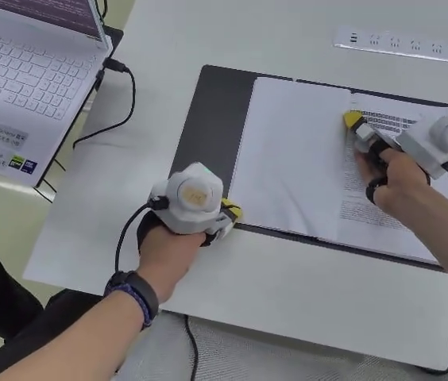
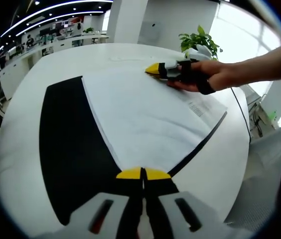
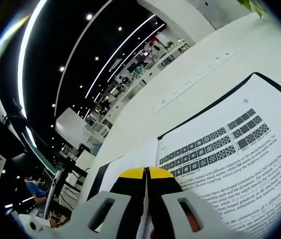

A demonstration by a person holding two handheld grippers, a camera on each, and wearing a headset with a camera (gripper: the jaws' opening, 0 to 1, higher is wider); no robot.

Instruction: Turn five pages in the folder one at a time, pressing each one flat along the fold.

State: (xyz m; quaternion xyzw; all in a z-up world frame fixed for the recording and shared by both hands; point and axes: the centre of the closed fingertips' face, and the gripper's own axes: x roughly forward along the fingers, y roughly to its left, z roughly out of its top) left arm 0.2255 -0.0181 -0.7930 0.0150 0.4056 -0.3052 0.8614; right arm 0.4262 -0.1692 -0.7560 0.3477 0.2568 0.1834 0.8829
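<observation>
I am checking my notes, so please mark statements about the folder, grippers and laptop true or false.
1. The folder lies open on the table. True.
2. The right gripper touches the folder's lower edge. False: it is near the top, by the fold.
3. The left gripper has its jaws shut. True.
4. In the head view, the laptop stands right of the folder. False: it stands to its left.

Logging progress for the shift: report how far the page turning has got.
Done: at least one page lies turned to the left in the open folder, blank side up. In hand: the right tool, jaws shut, sits at the top of the fold, apparently pressing; the left tool rests at the folder's near edge. Left: the count of turns cannot be told.
</observation>
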